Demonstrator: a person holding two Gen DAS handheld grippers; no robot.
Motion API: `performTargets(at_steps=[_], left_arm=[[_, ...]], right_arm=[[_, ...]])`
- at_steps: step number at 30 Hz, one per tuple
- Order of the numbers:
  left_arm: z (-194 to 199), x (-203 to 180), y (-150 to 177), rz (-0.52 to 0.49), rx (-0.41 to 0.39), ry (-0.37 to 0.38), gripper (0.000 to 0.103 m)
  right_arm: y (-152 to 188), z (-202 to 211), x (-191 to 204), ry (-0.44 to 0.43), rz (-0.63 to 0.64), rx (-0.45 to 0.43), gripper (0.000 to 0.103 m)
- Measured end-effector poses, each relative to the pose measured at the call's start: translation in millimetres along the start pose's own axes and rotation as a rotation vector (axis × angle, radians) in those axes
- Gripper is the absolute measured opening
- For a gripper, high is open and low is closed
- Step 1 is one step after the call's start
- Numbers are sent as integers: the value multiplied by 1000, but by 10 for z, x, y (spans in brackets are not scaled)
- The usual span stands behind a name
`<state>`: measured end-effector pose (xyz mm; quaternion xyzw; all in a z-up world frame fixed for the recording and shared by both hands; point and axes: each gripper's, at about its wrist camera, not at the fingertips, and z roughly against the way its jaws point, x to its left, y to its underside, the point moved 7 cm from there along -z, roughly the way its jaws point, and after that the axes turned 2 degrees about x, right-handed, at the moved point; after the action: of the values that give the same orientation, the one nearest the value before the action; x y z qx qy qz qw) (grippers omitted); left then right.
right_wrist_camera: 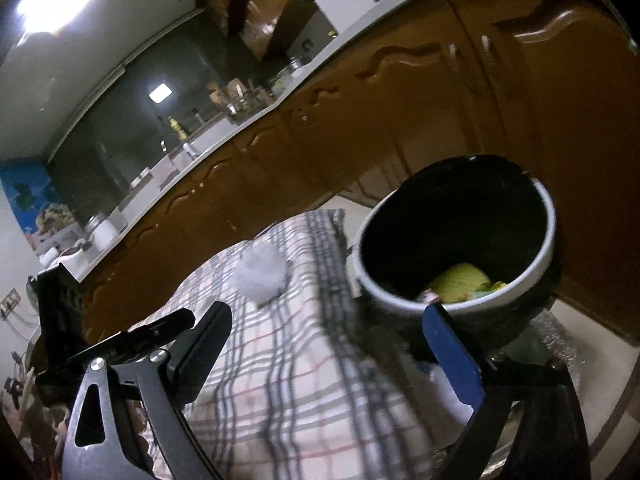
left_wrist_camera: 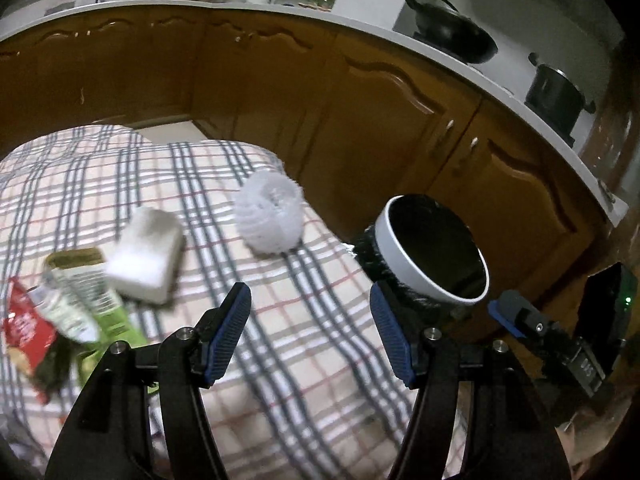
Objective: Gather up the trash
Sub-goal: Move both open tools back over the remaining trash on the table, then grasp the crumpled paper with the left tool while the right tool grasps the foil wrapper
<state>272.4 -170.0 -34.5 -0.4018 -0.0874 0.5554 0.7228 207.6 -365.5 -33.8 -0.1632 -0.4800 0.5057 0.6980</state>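
Note:
A plaid-covered table (left_wrist_camera: 280, 320) holds a white foam net (left_wrist_camera: 269, 216), a white carton (left_wrist_camera: 146, 256), a green-labelled packet (left_wrist_camera: 86, 284) and a red wrapper (left_wrist_camera: 24, 328). A white-rimmed bin (left_wrist_camera: 434, 248) with a black liner stands at the table's right edge. My left gripper (left_wrist_camera: 312, 340) is open and empty above the cloth. In the right wrist view my right gripper (right_wrist_camera: 328, 356) is open and empty just before the bin (right_wrist_camera: 460, 240), which holds yellow-green trash (right_wrist_camera: 460, 280). The foam net (right_wrist_camera: 262, 272) lies to its left.
Brown kitchen cabinets (left_wrist_camera: 360, 112) run behind the table under a white counter. A black wok (left_wrist_camera: 452, 32) and a black pot (left_wrist_camera: 556, 96) sit on the stove. The right gripper's body (left_wrist_camera: 560, 340) shows at the right of the left wrist view.

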Motion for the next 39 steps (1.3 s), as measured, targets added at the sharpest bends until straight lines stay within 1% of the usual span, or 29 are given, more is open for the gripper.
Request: performTargets(at_steps=[10, 15, 20, 30, 34, 37, 39], left_arm=[[439, 366, 142, 27, -45, -58, 63], [636, 578, 217, 64, -64, -77, 63], [847, 711, 323, 56, -85, -114, 63], [1234, 1071, 565, 68, -105, -195, 63], [1382, 1203, 629, 73, -112, -223, 63], [1473, 1298, 672, 61, -111, -258, 63], [1528, 1375, 702, 56, -107, -280, 63]], right_arm=[[236, -63, 408, -45, 34, 39, 97], [345, -36, 605, -66, 54, 44, 97], [478, -5, 821, -97, 85, 58, 97], [797, -74, 1296, -176, 170, 121, 97], [947, -142, 1453, -207, 199, 157, 97], [1075, -198, 1596, -244, 218, 189, 96], [1148, -235, 1676, -263, 229, 210, 92]])
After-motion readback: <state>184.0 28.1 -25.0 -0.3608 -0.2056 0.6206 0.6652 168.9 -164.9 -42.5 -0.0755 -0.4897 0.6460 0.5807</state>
